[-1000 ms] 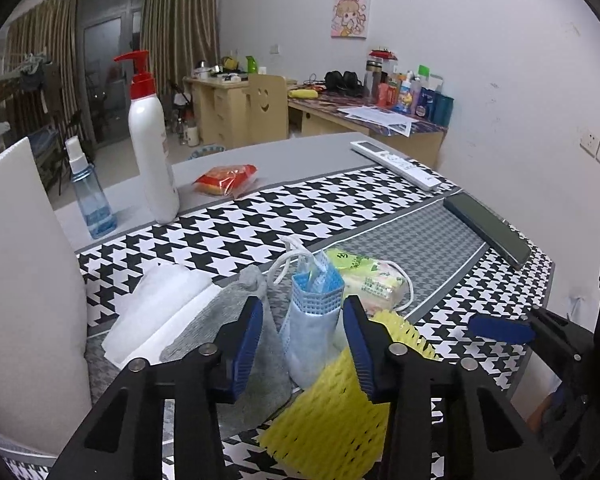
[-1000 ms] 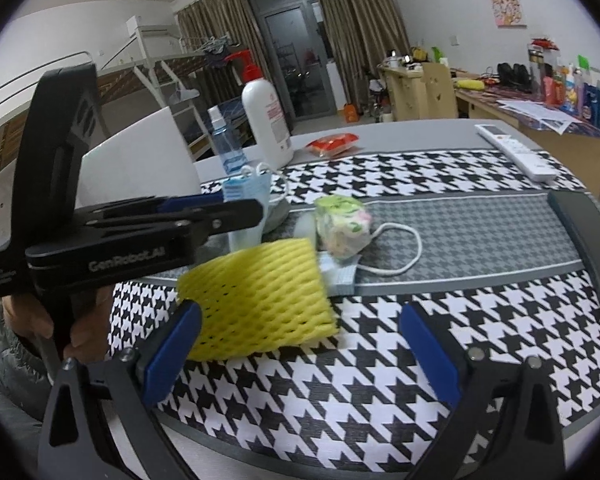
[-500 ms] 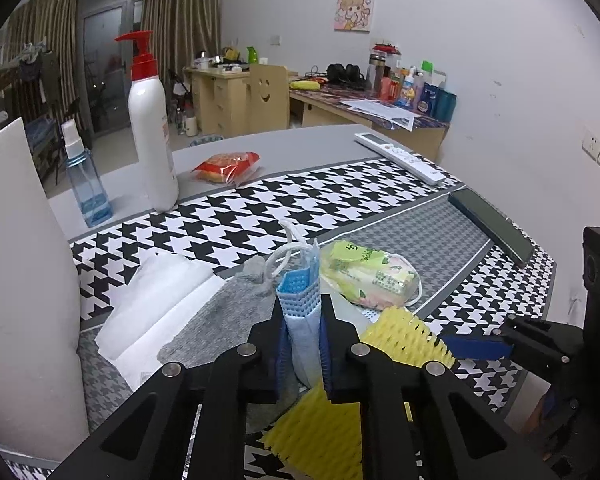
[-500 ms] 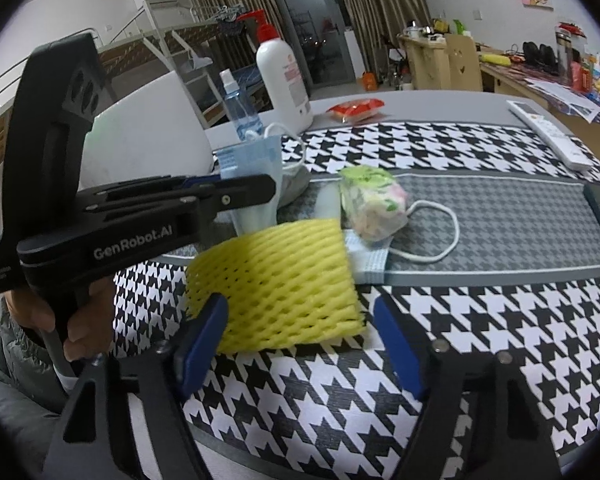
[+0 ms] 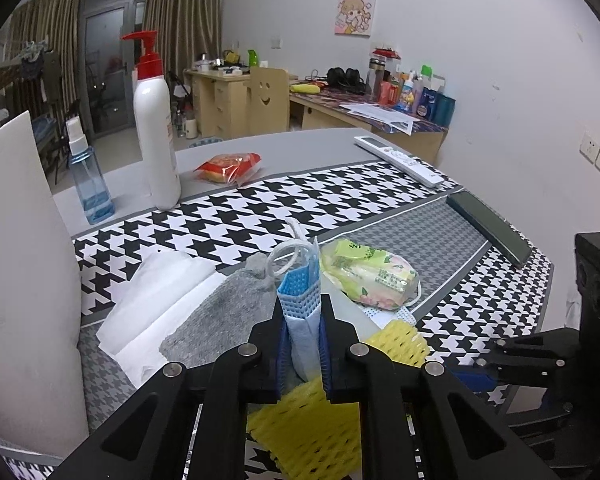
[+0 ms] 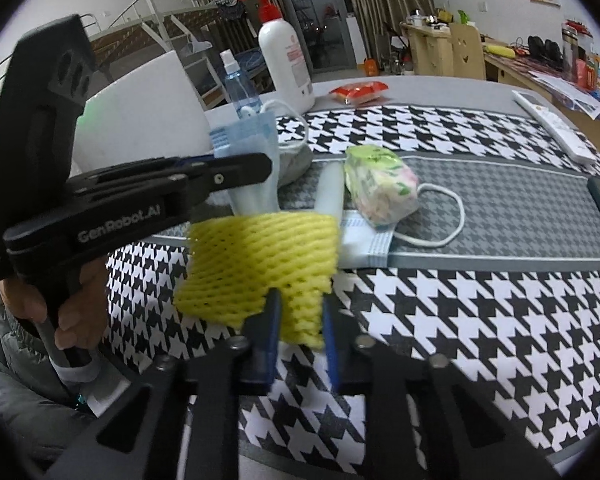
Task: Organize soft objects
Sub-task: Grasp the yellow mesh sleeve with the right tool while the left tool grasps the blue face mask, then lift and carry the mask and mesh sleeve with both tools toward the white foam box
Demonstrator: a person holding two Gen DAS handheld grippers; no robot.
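My left gripper (image 5: 302, 314) is shut on a folded blue face mask (image 5: 299, 292) and holds it upright above the grey sock (image 5: 220, 312). In the right wrist view that left gripper (image 6: 256, 168) reaches in from the left with the mask (image 6: 248, 140) sticking up. My right gripper (image 6: 300, 305) is shut on the near edge of the yellow foam net (image 6: 260, 256), which is bunched and raised off the houndstooth cloth (image 6: 460, 320). A floral tissue pack (image 6: 380, 184) lies on a second mask (image 6: 366, 242) just beyond. White tissue paper (image 5: 152, 300) lies left of the sock.
A white pump bottle (image 5: 156, 128), a blue spray bottle (image 5: 88, 176) and a red snack pack (image 5: 228, 166) stand at the back. A white remote (image 5: 400, 160) and a dark flat slab (image 5: 488, 226) lie at the right. A white board (image 5: 20, 280) rises at the left.
Both grippers have shut: the left on the blue mask, the right on the yellow foam net. The net has bunched up and lifted at its near edge.
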